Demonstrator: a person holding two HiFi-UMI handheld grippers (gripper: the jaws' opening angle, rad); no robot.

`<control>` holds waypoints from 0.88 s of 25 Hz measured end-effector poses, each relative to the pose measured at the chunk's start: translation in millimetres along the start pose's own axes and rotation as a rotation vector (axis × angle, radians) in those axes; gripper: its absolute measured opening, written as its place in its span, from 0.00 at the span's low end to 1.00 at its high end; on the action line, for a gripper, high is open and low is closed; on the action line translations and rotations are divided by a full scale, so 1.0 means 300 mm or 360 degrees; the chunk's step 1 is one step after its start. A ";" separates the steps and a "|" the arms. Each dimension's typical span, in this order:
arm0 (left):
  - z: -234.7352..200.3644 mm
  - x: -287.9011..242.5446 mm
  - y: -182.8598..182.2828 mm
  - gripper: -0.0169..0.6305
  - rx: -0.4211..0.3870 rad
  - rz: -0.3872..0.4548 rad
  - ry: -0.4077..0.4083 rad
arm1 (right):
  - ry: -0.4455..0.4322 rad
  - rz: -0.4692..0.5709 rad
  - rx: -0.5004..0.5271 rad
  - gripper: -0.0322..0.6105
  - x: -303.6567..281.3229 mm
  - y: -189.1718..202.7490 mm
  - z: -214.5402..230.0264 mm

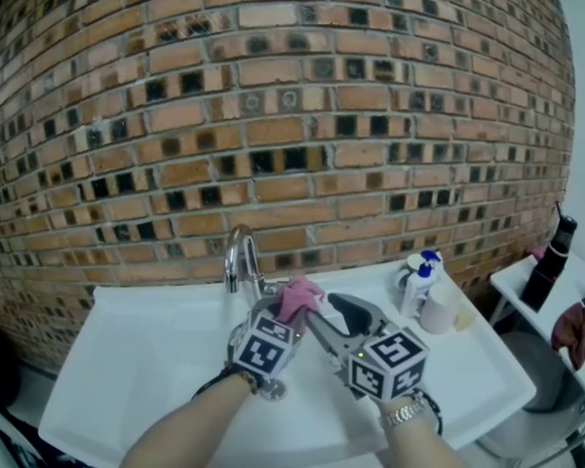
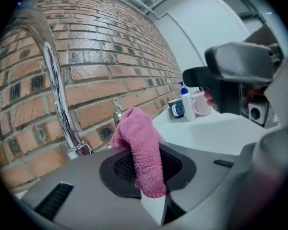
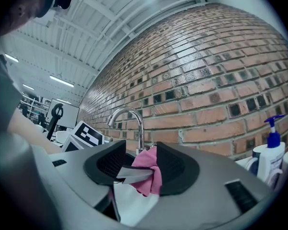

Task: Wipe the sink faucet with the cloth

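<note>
The chrome faucet (image 1: 240,257) curves up from the back rim of the white sink (image 1: 146,359). In the left gripper view its spout (image 2: 52,75) rises at the left. A pink cloth (image 1: 298,296) is bunched just right of the faucet's base, and my left gripper (image 1: 278,310) is shut on it. The cloth (image 2: 143,150) drapes over the closed jaws of that gripper (image 2: 151,188). My right gripper (image 1: 331,312) hovers close beside it on the right, jaws apart. In its own view the cloth (image 3: 149,169) shows between the pads of the right gripper (image 3: 139,170), with the faucet (image 3: 132,123) behind.
A brick wall (image 1: 292,115) stands right behind the sink. A pump bottle (image 1: 419,286) and cups (image 1: 439,310) sit on the sink's right rim. Further right a dark bottle (image 1: 552,261) stands on a small white table.
</note>
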State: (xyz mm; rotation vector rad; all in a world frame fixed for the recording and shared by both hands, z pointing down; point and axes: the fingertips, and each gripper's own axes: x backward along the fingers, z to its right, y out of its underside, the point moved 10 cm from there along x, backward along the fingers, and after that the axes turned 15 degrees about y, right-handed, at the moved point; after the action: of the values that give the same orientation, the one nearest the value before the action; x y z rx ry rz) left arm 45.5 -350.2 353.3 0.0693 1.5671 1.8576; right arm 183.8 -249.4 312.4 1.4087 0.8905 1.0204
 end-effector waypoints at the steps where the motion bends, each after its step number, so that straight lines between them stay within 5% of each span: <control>1: -0.004 -0.001 -0.002 0.14 0.0020 0.0004 -0.0010 | -0.0001 -0.0002 0.0002 0.38 0.000 -0.001 -0.001; 22: -0.043 0.074 -0.086 0.14 0.0028 0.0113 -0.0225 | -0.0014 0.0003 -0.0003 0.38 -0.001 0.002 -0.006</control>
State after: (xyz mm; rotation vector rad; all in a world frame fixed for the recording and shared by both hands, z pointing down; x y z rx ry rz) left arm 34.9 -348.7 318.5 0.2619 1.5009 1.8504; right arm 182.0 -249.2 312.8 1.4116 0.8819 1.0153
